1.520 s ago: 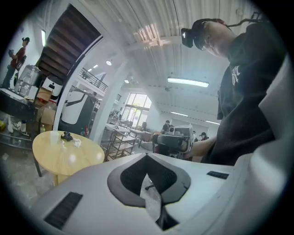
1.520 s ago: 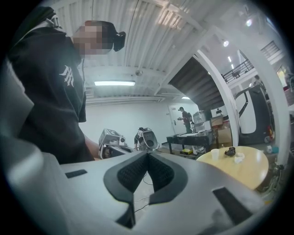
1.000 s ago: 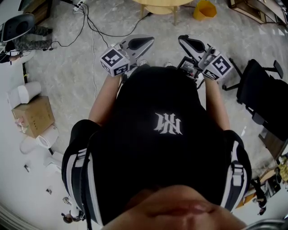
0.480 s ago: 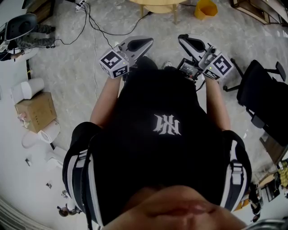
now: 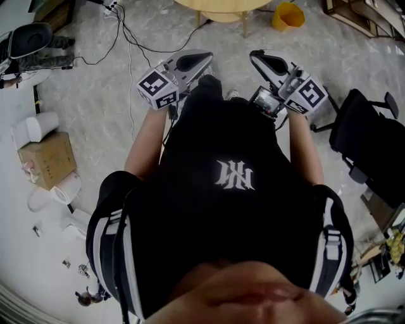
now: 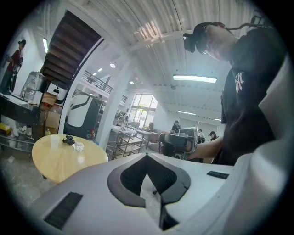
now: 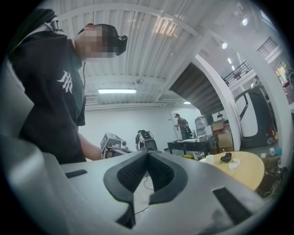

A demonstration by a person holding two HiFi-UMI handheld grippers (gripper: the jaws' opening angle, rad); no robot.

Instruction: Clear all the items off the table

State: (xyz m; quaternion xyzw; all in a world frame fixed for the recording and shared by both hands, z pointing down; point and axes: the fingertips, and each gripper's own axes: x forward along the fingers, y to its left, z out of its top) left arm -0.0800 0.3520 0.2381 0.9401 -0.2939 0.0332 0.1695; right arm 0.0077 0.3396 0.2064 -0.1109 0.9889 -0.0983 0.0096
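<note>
In the head view, you hold the left gripper (image 5: 207,59) at 11 o'clock and the right gripper (image 5: 255,56) at 1 o'clock. The round wooden table (image 5: 221,5) is at 12 o'clock, cut by the edge. Your black shirt (image 5: 234,215) carries a white monogram (image 5: 236,174); its letters are not clear.

In the left gripper view, the jaws are together, nothing between them. The table is at 9 o'clock and carries a white cup (image 6: 54,141), a small black item (image 6: 69,139) and a crumpled white thing (image 6: 78,147).

In the right gripper view, the jaws are also together and empty. The table is at 3 o'clock.
</note>
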